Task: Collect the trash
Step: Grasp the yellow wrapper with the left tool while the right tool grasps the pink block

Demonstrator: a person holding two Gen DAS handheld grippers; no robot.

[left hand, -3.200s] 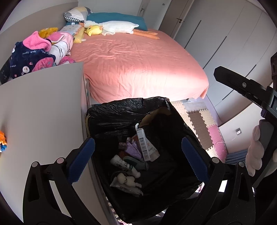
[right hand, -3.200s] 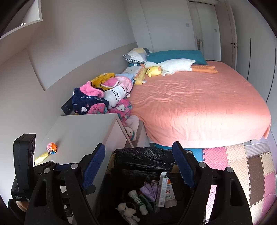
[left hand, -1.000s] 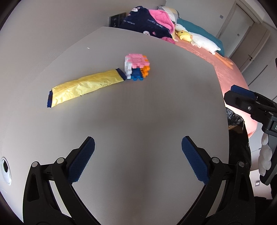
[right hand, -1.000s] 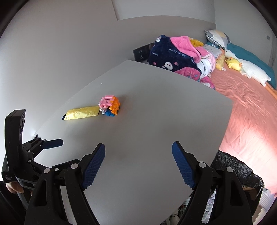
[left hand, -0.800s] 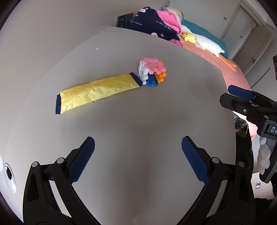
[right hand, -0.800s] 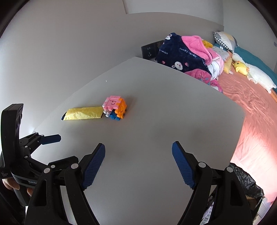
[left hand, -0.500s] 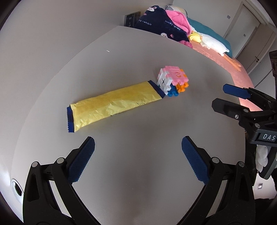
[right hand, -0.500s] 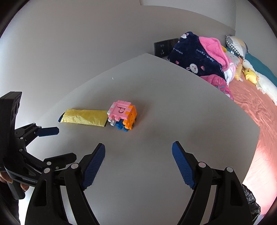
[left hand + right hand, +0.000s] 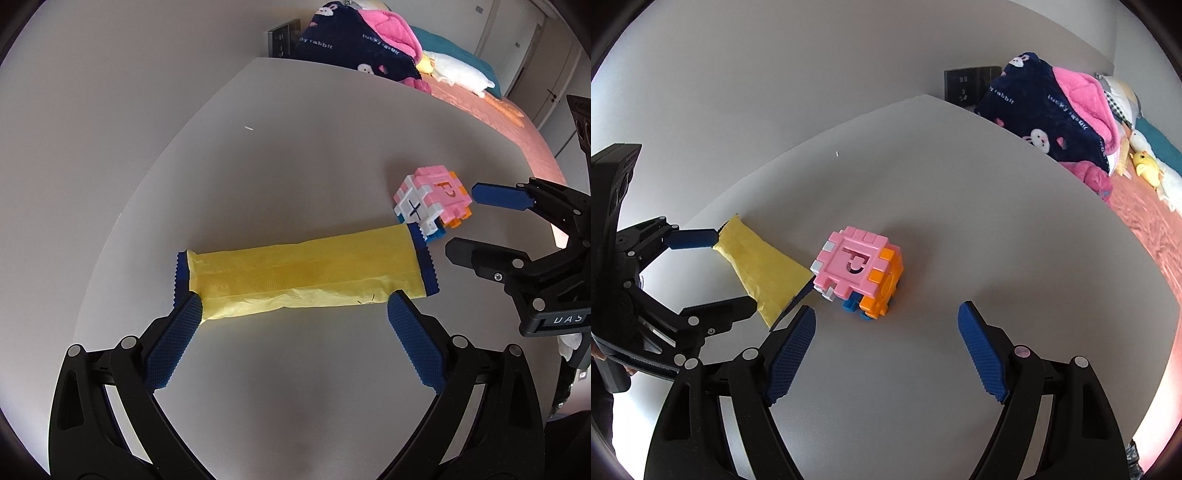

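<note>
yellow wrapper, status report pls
Left gripper open, straddling yellow wrapper flat on table. Right gripper open, empty. Block cube touches wrapper's end.

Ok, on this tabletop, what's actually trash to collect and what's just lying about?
For the job:
- yellow wrapper, flat on the white tabletop, in front of the open left gripper

Lying about:
- toy block cube, touching the wrapper's end
- navy and pink blanket
- wall socket

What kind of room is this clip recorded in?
Most likely a bedroom: a bed with pink sheet, a soft toy duck on it, and a heap of fleece clothes beside the white table.
</note>
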